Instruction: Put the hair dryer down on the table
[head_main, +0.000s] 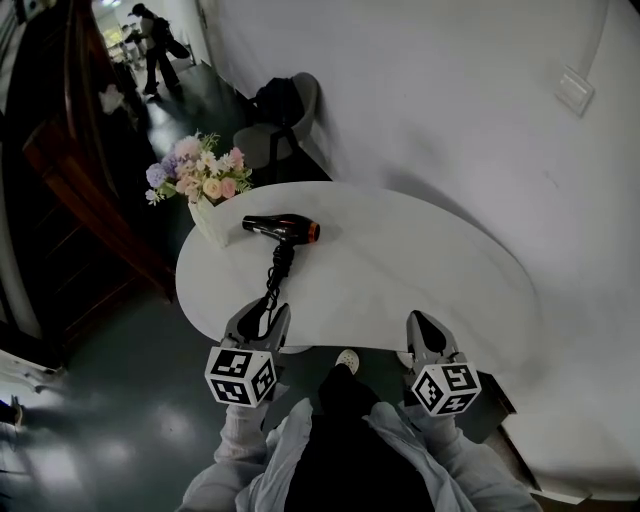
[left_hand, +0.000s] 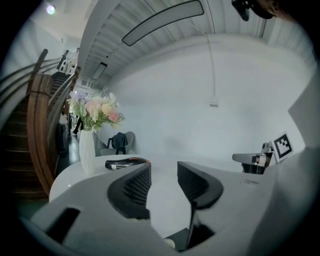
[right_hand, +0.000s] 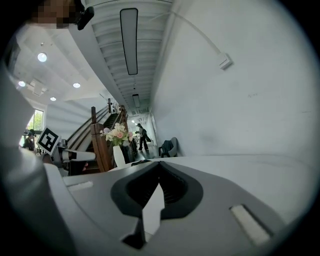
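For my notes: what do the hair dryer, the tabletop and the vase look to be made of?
Hair dryer: likely plastic, black with a soft sheen and a red-orange ring at one end.
Tabletop: smooth matte white, no grain or seams visible; laminate or painted board, cannot tell which.
Vase: white, opaque, even surface; probably ceramic, possibly plastic.

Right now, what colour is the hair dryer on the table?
Black hair dryer, with a red-orange band at one end; the head view shows it best.

Pastel flowers (head_main: 197, 172) in a white vase (head_main: 211, 226).
Behind the vase stands a grey chair (head_main: 262, 146) with something dark on it; left of the vase, a wooden staircase (head_main: 70, 180).
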